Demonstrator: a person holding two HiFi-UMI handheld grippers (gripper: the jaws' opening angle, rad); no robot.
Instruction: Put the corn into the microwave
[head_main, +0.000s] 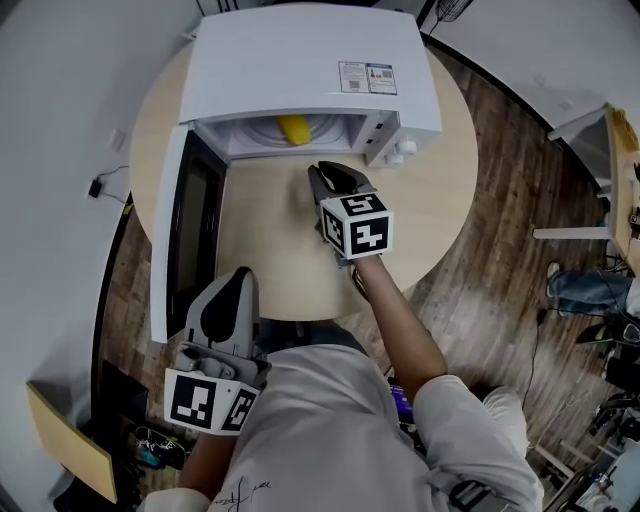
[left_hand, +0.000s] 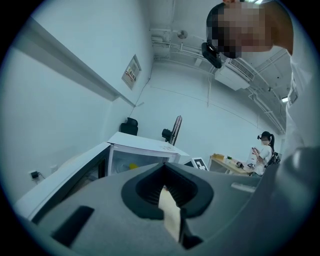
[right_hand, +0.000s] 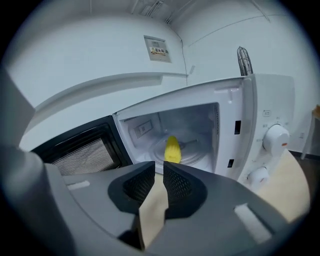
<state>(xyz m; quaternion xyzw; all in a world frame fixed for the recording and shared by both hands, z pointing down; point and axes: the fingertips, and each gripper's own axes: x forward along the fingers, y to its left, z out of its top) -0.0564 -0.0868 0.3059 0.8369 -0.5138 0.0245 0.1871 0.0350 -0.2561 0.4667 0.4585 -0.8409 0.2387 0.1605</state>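
Observation:
The yellow corn (head_main: 293, 128) lies inside the white microwave (head_main: 300, 60), on the glass turntable (right_hand: 192, 155), and shows end-on as corn (right_hand: 172, 149) in the right gripper view. The microwave door (head_main: 190, 230) stands swung wide to the left. My right gripper (head_main: 330, 175) hovers over the table just outside the opening; its jaws stand a narrow gap apart with nothing between them, as the right gripper (right_hand: 159, 170) view shows. My left gripper (head_main: 238, 275) rests at the table's near edge beside the door, jaws together and empty, pointed toward the microwave (left_hand: 145, 150).
The round wooden table (head_main: 430, 210) carries the microwave at its back. Two control knobs (right_hand: 275, 136) sit on the panel right of the cavity. Wood floor (head_main: 500, 270) lies to the right. A standing fan (left_hand: 175, 129) and a person at a desk (left_hand: 262, 155) are far off.

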